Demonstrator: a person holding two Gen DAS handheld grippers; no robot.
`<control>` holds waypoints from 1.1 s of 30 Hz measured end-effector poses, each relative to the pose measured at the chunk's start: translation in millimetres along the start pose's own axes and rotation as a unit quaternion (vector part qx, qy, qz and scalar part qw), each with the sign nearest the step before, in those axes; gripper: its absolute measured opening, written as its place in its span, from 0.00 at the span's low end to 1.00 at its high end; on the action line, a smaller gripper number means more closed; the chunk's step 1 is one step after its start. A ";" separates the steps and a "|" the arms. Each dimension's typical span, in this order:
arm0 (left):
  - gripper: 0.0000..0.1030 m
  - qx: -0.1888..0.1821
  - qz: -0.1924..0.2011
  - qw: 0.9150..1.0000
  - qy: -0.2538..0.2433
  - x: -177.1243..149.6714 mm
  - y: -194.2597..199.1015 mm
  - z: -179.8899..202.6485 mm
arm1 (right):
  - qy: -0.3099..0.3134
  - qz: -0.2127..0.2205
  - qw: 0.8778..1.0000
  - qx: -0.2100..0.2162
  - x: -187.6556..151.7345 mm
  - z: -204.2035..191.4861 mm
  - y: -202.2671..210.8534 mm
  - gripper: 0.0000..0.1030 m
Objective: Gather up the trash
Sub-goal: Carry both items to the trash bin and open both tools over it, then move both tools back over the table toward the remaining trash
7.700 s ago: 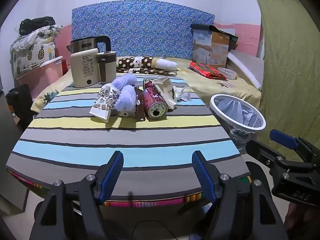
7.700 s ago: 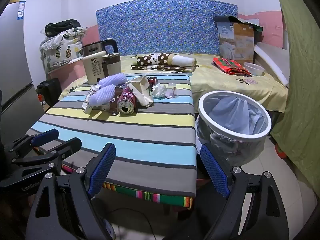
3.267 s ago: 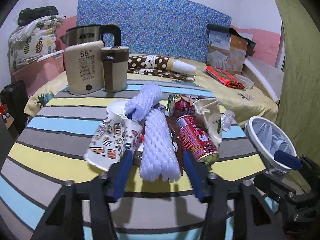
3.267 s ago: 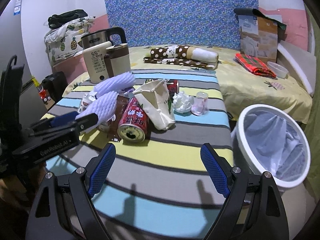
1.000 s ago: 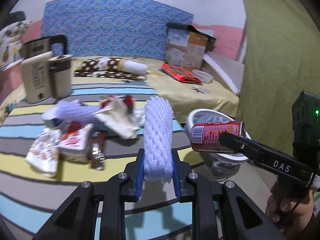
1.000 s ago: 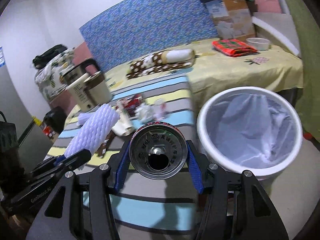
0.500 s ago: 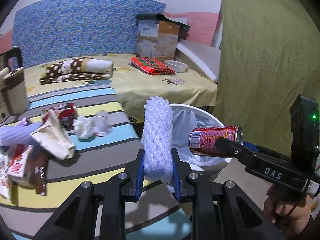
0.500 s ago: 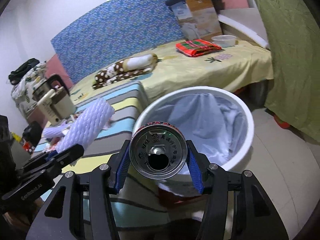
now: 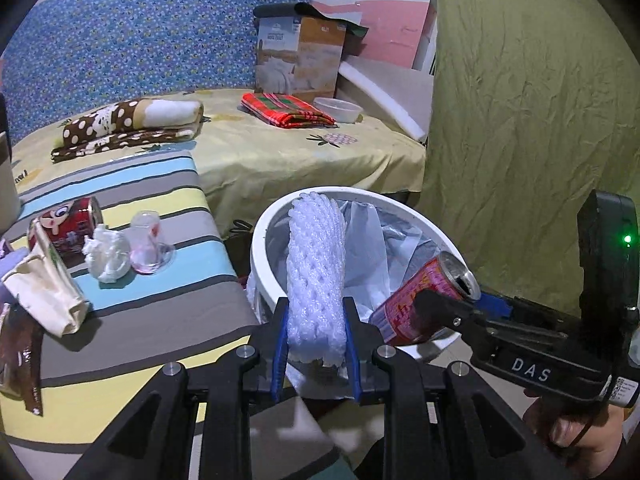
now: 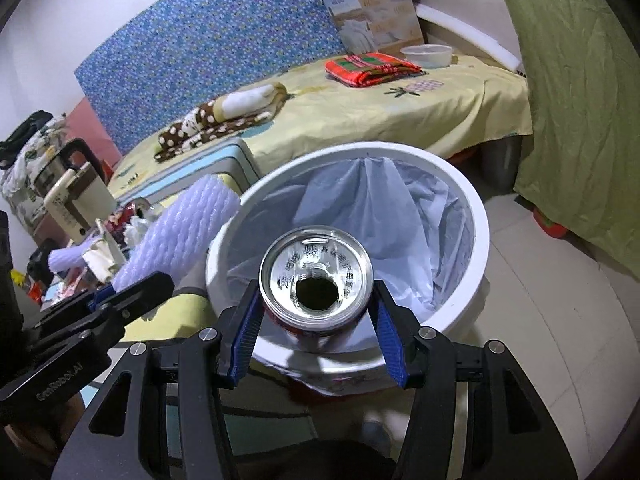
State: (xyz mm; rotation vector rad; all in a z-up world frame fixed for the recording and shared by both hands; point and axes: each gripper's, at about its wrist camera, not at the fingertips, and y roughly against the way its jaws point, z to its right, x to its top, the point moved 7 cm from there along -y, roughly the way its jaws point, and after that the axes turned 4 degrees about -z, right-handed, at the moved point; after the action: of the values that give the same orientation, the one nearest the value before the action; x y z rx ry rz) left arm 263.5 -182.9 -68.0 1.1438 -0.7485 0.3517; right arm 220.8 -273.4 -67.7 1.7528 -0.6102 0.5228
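Observation:
My left gripper (image 9: 316,344) is shut on a white foam net sleeve (image 9: 316,272), held at the near rim of the white trash bin (image 9: 264,232), its tip over the bin's opening. My right gripper (image 10: 316,328) is shut on a red drink can (image 10: 316,280), tilted with its open top up, over the near edge of the bin (image 10: 476,240), which has a pale plastic liner. The can also shows in the left wrist view (image 9: 424,300), and the sleeve in the right wrist view (image 10: 180,228).
The striped table (image 9: 160,312) at left holds another red can (image 9: 68,224), a crumpled tissue (image 9: 108,256), a small clear cup (image 9: 148,240), a cream bag (image 9: 44,288) and wrappers. A bed (image 9: 304,148) lies behind. A green curtain (image 9: 532,120) hangs at right.
Both grippers have moved closer to the bin with their loads. The can has tilted with its top upward, over the bin's rim. The sleeve's tip now overlaps the bin's opening.

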 end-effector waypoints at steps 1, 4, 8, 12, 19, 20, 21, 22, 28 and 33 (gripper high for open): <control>0.24 -0.001 -0.001 1.000 0.001 0.3 -1.7 -0.1 | -0.001 -0.001 1.000 -0.002 0.1 2.1 -0.6 0.54; 0.24 -0.002 -0.003 1.000 0.001 0.9 -6.1 -0.6 | -0.003 0.001 1.000 -0.005 1.2 6.8 -1.0 0.57; 0.24 -0.002 -0.004 1.000 0.001 3.0 -10.8 -1.3 | -0.004 0.013 1.000 -0.007 3.8 8.8 3.8 0.62; 0.24 -0.004 -0.006 1.000 -0.001 2.3 -13.9 -0.5 | -0.009 0.020 1.000 -0.008 5.5 13.0 7.3 0.62; 0.25 -0.012 -0.005 1.000 -0.005 2.7 -18.3 4.8 | -0.013 0.025 1.000 -0.004 4.7 14.7 11.0 0.62; 0.26 -0.016 -0.005 1.000 -0.004 2.7 -18.7 5.5 | -0.013 0.024 1.000 -0.003 4.9 13.8 10.4 0.62; 0.28 -0.018 -0.005 1.000 -0.003 3.3 -19.2 5.7 | -0.013 0.023 1.000 -0.002 4.9 13.2 9.9 0.62; 0.30 -0.019 -0.005 1.000 -0.002 3.3 -19.4 5.5 | -0.013 0.023 1.000 0.000 4.5 13.1 9.8 0.62; 0.38 -0.028 0.004 1.000 0.010 6.1 -14.4 1.0 | -0.012 0.028 1.000 0.004 6.3 11.6 12.9 0.62; 0.38 -0.027 0.009 0.999 0.017 7.9 -8.3 -3.3 | -0.009 0.032 0.999 0.003 6.8 8.7 16.3 0.62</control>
State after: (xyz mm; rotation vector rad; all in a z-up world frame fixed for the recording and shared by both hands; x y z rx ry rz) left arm 275.3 -184.1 -68.9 1.0776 -0.7357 0.3626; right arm 215.8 -286.2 -53.6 1.7497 -0.6807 0.5544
